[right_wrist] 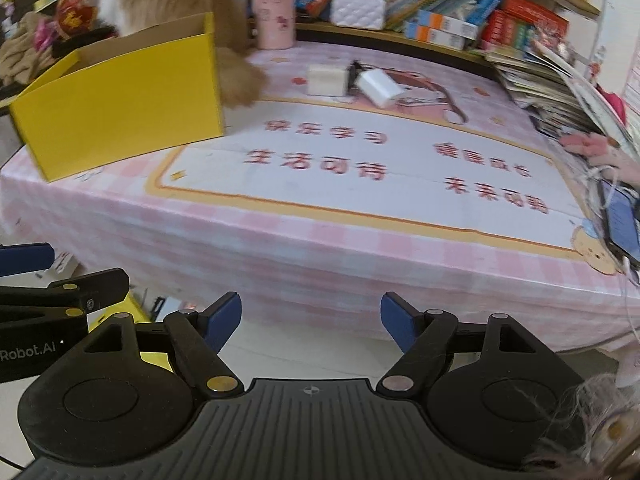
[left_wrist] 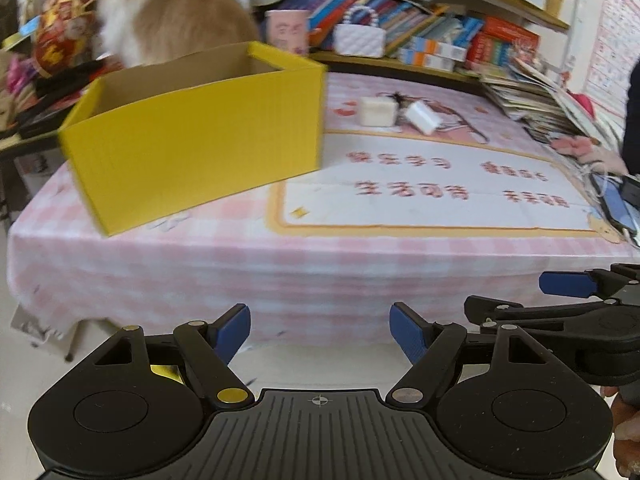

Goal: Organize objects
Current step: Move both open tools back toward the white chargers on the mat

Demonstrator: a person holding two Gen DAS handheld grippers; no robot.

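On the far left, an open yellow corrugated-cardboard box (left_wrist: 192, 136) is sitting on the left part of a table draped in a pink-and-white checked cloth (left_wrist: 280, 276), its open top showing a plain brown inside. A fluffy tan-and-white cat (left_wrist: 160, 16) is standing just behind the box; in the right wrist view its furry body is pressing against the box's right rear corner. Moving right, a pink cylindrical cup (right_wrist: 273, 14) is standing at the table's back edge, and a white quilted handbag with a bead handle (right_wrist: 357, 10) is resting on a shelf beside rows of colourful books (left_wrist: 460, 36).

Near the middle of the table's far side, a cream-white cube-shaped block (right_wrist: 326, 80) is lying just beside a white rectangular charger-like block (right_wrist: 380, 87), with a small dark object between them that is too blurred to identify. Both are well apart from the yellow box. Further right, a slanting stack of magazines (right_wrist: 560, 92) is leaning along the table's right edge, and a phone with a blue screen (right_wrist: 622, 224) is lying near the front right corner.

Below the table edge, the left gripper (left_wrist: 320, 330) is hovering with its blue-padded fingers (left_wrist: 234, 330) spread wide and holding nothing. The right gripper (right_wrist: 311, 320) is hovering alongside it, fingers likewise released and empty.
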